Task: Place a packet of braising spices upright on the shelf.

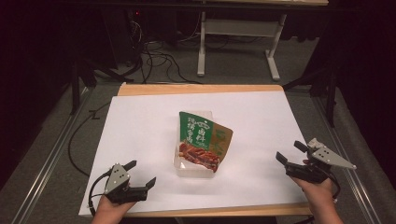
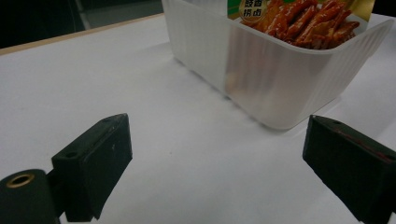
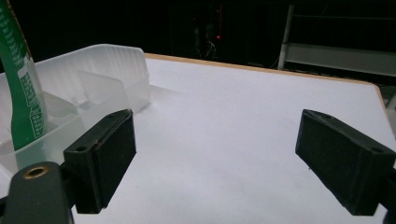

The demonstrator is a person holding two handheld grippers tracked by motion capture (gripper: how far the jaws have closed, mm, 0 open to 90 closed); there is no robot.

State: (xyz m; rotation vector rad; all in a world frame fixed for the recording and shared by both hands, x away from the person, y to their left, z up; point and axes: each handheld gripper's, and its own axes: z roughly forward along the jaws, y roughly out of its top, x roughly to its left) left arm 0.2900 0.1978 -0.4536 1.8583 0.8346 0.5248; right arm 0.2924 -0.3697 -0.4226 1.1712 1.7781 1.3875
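- sitting mid-table on smooth white paper [image 1: 140, 130]: ribbed, translucent plastic tub [image 1: 187, 169].
- leaning inside tub: glossy green-and-brown snack pouch [image 1: 201, 140].
- hovering left of tub, near its front corner: left gripper [image 1: 141, 173], blocky black jaws spread, gripping nothing.
- hovering well right of tub: right gripper [image 1: 290, 152], jaws spread wide, empty.

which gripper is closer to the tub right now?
The left gripper: it sits just below-left of the translucent white plastic tub holding the green snack pouch. The right gripper is out near the table's right edge.
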